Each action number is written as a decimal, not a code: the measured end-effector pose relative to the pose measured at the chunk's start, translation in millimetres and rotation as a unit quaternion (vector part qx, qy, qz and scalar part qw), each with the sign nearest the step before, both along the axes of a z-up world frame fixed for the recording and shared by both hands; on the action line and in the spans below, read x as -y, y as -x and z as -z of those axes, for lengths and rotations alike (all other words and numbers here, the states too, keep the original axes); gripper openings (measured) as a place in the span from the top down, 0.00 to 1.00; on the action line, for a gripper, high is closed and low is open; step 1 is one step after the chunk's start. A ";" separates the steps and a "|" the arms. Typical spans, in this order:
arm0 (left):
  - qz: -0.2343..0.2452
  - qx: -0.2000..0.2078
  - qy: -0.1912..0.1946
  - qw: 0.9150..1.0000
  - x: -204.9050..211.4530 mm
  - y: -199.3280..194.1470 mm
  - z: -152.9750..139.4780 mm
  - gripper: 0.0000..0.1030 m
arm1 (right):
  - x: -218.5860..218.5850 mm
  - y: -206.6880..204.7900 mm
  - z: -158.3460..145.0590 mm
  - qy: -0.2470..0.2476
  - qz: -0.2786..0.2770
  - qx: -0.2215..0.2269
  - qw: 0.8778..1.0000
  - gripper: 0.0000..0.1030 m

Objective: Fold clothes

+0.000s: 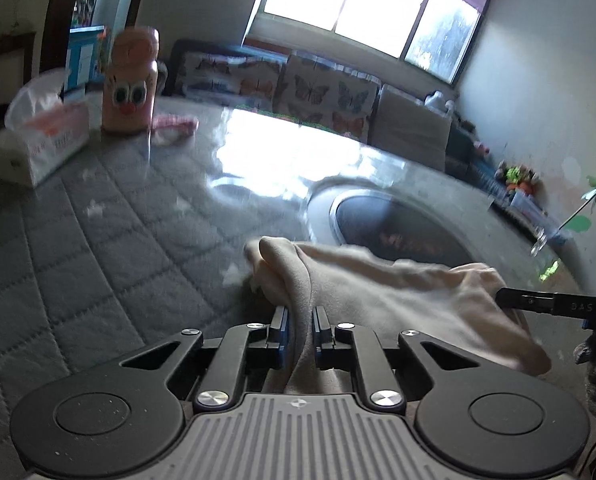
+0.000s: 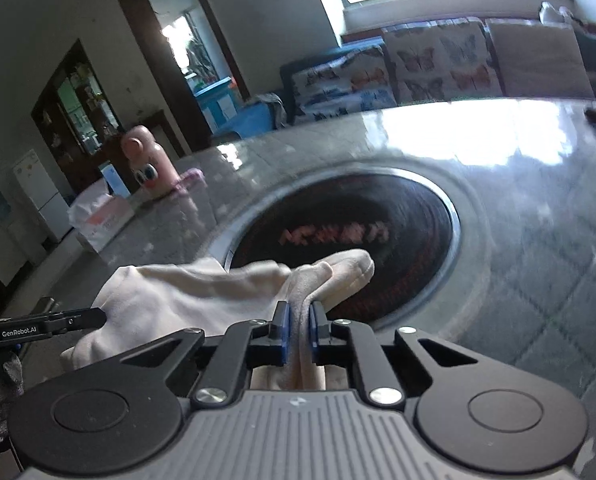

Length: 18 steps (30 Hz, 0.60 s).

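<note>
A cream-coloured garment (image 1: 397,284) hangs stretched between my two grippers above the table. My left gripper (image 1: 299,320) is shut on one bunched edge of it. My right gripper (image 2: 298,316) is shut on the other edge (image 2: 325,276). In the left wrist view the right gripper's finger (image 1: 537,300) reaches in from the right at the cloth's far corner. In the right wrist view the left gripper (image 2: 78,318) reaches in from the left at the cloth (image 2: 178,296). The lower part of the garment is hidden behind the gripper bodies.
The round table (image 1: 98,240) has a grey quilted cover under glossy film and a dark round cooktop inset (image 2: 357,216) at its centre. A pink owl-faced bottle (image 1: 132,80), a tissue pack (image 1: 46,136) and a pink cloth (image 1: 174,126) sit at the far left. A sofa (image 1: 321,92) stands beyond.
</note>
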<state>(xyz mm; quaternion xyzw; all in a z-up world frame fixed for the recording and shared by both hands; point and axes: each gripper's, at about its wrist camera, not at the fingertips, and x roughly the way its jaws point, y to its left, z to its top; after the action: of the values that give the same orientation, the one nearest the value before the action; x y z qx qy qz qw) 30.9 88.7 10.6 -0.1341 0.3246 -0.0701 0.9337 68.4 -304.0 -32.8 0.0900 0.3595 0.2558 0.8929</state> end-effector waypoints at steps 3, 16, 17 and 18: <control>-0.006 0.020 -0.001 1.000 -4.9 7.8 -13.0 0.87 | -13.3 -0.3 -18.9 0.003 -0.018 0.022 1.000 0.92; -0.090 0.056 -0.030 0.994 -71.4 21.3 -48.9 0.87 | -110.3 -36.2 -54.2 0.005 -0.107 0.069 0.992 0.92; -0.097 0.058 -0.033 0.993 -77.5 20.7 -51.2 0.87 | -118.5 -41.5 -55.4 0.004 -0.111 0.070 0.991 0.92; -0.104 0.059 -0.035 0.992 -83.6 20.3 -53.4 0.87 | -126.6 -46.3 -55.9 0.002 -0.115 0.071 0.991 0.92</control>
<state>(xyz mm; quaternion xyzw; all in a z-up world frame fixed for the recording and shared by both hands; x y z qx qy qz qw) 10.6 172.4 64.0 -0.1303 0.2551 0.0310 0.9576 114.7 -177.4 23.2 0.0274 0.3034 0.3616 0.8812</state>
